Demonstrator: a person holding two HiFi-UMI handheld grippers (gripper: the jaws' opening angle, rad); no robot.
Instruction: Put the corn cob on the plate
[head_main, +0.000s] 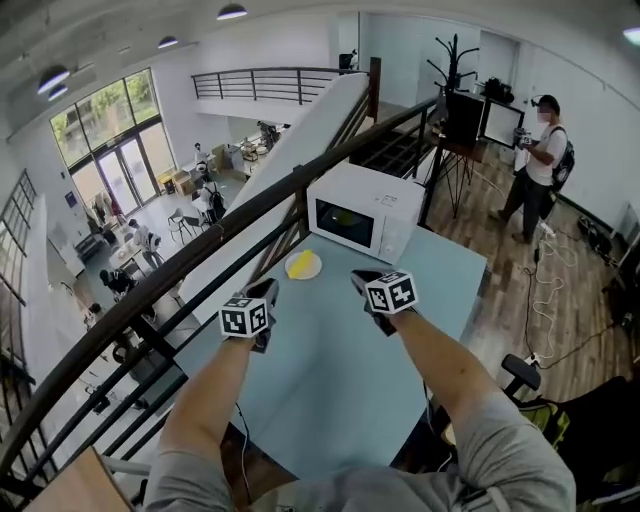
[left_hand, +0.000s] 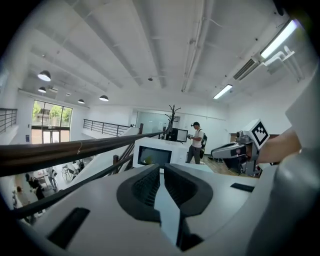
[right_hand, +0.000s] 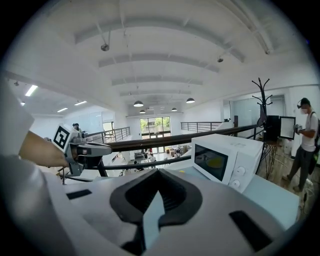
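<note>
With the yellow corn cob (head_main: 306, 263) seemingly already on the small round white plate (head_main: 288, 267), the left gripper (head_main: 270, 288) and right gripper (head_main: 361, 281) hover, jaws together and empty.

My left gripper (head_main: 266, 290) and right gripper (head_main: 362, 282) look dark from above. Seen up close, each has a pale grey shell around black, ribbed fingers (left_hand: 145, 187). Dark rectangular slots (left_hand: 70, 226) are cut into the shell on either side of the fingers. Each gripper carries a white cube printed with black square markers, the left cube (head_main: 245, 317) and the right cube (head_main: 392, 292). I wear a grey shirt (head_main: 505, 460) with short sleeves.
</note>
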